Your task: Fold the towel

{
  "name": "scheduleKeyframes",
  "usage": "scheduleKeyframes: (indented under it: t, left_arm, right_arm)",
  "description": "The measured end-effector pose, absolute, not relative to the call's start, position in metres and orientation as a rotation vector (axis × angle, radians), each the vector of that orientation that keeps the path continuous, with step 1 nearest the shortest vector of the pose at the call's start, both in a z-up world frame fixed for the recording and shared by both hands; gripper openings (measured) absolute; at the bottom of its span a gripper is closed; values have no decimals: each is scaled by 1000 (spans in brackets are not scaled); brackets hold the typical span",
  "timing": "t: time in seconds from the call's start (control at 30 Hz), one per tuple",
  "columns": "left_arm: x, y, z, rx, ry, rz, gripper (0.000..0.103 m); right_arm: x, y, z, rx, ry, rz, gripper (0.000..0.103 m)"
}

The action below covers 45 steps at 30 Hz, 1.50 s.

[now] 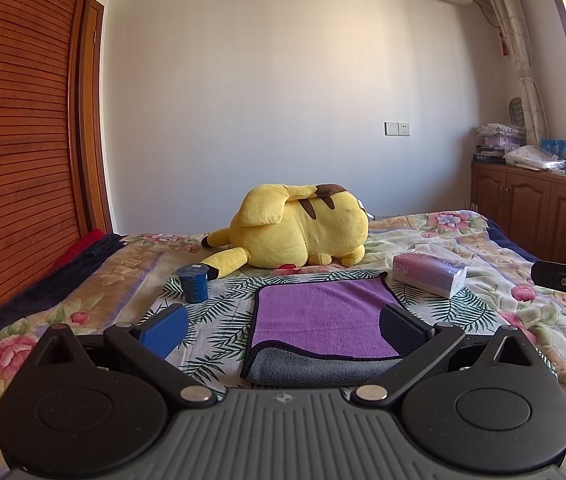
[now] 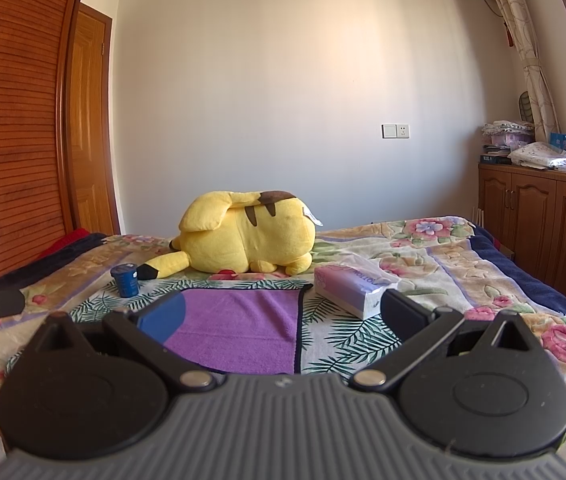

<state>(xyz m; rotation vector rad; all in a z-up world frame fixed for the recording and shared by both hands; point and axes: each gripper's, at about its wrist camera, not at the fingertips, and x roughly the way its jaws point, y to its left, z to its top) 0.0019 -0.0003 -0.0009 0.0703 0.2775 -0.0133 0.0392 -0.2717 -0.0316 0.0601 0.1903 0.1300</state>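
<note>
The towel (image 1: 323,316) lies flat on the bed (image 1: 495,304), in the lower middle of the left wrist view, on a leaf-printed cloth (image 1: 219,312). It is purple on top with a dark trimmed edge, and its near edge is turned so that the grey underside shows as a band across the bottom of it. It is roughly square in this view, a little longer running away from the camera toward the wall than across; its far edge runs parallel to the wall, and a small loop sits at its far right corner.

The left tool (image 1: 283,328) hovers low in front of the towel with its jaws spread wide and nothing between them: the blue pad (image 1: 165,330) sits left of the towel over the leaf cloth, the black pad (image 1: 401,330) over the towel's right part.

In the right wrist view the right tool (image 2: 283,318) is also spread wide and holds nothing; the towel (image 2: 239,328) fills the lower middle, its right trimmed edge running straight away from the camera.

Beyond the towel, at centre frame, a yellow plush toy (image 1: 295,228) lies on its side. A blue cup (image 1: 193,282) stands left of the towel, apart from it, and a pink tissue pack (image 1: 429,274) lies just off the towel's far right corner.
</note>
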Motion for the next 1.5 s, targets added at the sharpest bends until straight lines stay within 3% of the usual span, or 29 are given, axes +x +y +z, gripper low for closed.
scheduleKeyframes:
  t: [0.73, 1.5]
  left_arm:
    - [0, 1, -3, 74, 286, -15, 87]
    - [21, -15, -28, 157, 464, -26, 87]
  right_arm:
    - [41, -272, -31, 58, 194, 131, 103]
    - [67, -259, -42, 18, 311, 165, 103]
